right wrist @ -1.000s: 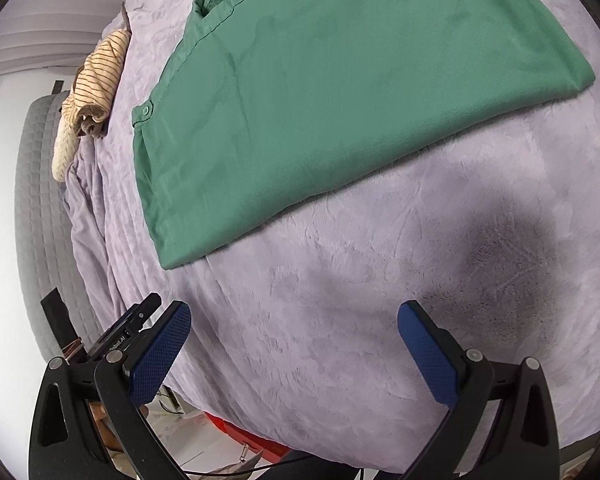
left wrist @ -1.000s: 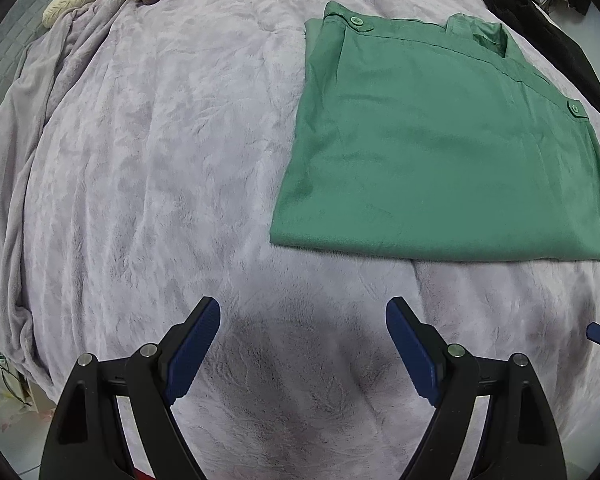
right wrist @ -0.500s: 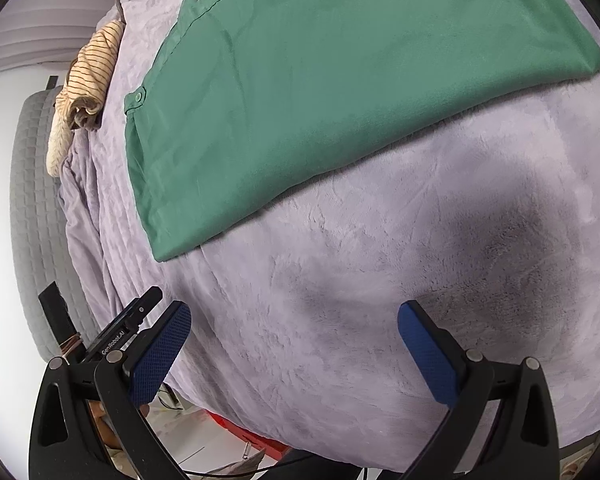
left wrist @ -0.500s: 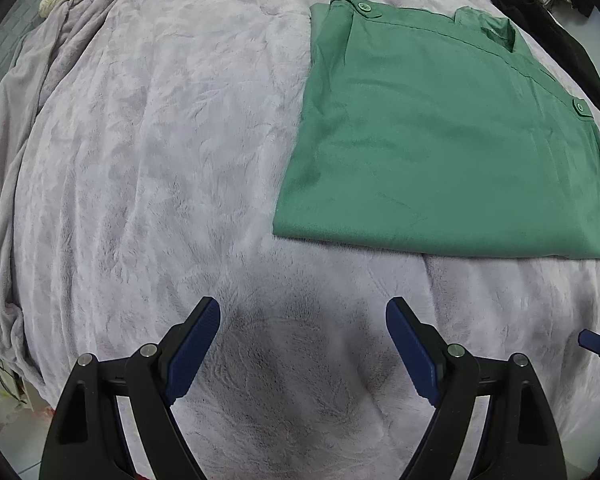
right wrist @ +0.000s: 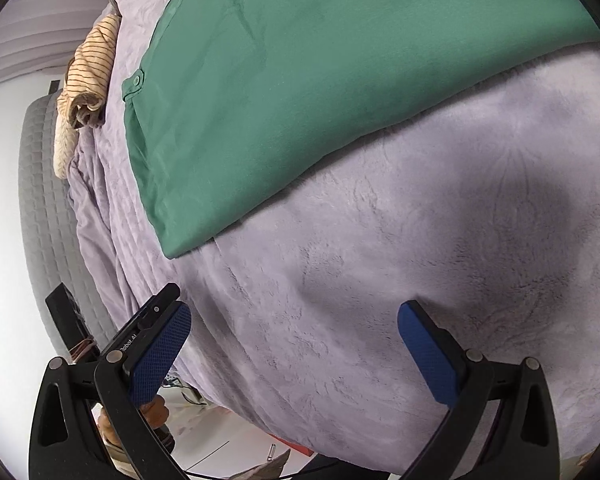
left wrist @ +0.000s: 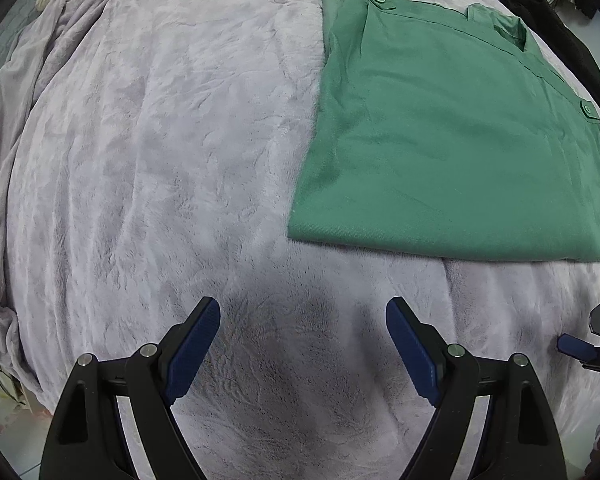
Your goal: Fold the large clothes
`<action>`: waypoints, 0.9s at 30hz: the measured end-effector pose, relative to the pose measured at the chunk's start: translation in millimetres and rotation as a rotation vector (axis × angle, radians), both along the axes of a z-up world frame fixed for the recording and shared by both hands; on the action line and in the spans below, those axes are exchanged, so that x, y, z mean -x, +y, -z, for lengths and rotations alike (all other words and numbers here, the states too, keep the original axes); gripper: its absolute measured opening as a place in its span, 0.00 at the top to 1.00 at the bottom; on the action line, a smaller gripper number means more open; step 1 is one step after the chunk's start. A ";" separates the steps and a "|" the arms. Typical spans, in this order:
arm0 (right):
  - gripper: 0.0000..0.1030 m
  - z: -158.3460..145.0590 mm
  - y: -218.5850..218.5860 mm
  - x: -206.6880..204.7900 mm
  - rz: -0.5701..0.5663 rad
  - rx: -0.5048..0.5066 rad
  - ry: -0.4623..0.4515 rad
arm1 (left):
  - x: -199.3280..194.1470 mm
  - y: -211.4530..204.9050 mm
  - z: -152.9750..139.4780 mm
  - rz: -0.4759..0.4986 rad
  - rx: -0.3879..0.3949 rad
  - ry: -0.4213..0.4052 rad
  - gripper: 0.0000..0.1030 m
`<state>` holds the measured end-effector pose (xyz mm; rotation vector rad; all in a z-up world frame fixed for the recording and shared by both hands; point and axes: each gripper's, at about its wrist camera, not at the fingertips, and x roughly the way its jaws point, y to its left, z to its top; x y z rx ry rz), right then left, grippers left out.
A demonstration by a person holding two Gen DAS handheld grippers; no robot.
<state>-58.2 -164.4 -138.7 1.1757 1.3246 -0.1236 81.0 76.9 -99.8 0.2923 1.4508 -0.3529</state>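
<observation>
The left gripper (left wrist: 302,344) hangs over the bare blanket (left wrist: 160,160) with its jaws wide and empty, as does the right gripper (right wrist: 294,344). The green garment (left wrist: 452,140), toward two o'clock, already lies folded flat; perhaps another fold remains.

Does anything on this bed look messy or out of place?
Little stands out. The green garment lies flat and neatly folded on the lilac blanket. Only a striped cloth sits crumpled at the blanket's far edge, and a black cloth lies beside the garment.
</observation>
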 end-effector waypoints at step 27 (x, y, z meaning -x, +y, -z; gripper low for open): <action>0.89 22.3 3.7 -78.4 0.322 -0.256 -0.372 | -75.4 37.8 37.3 -0.236 0.735 0.347 0.17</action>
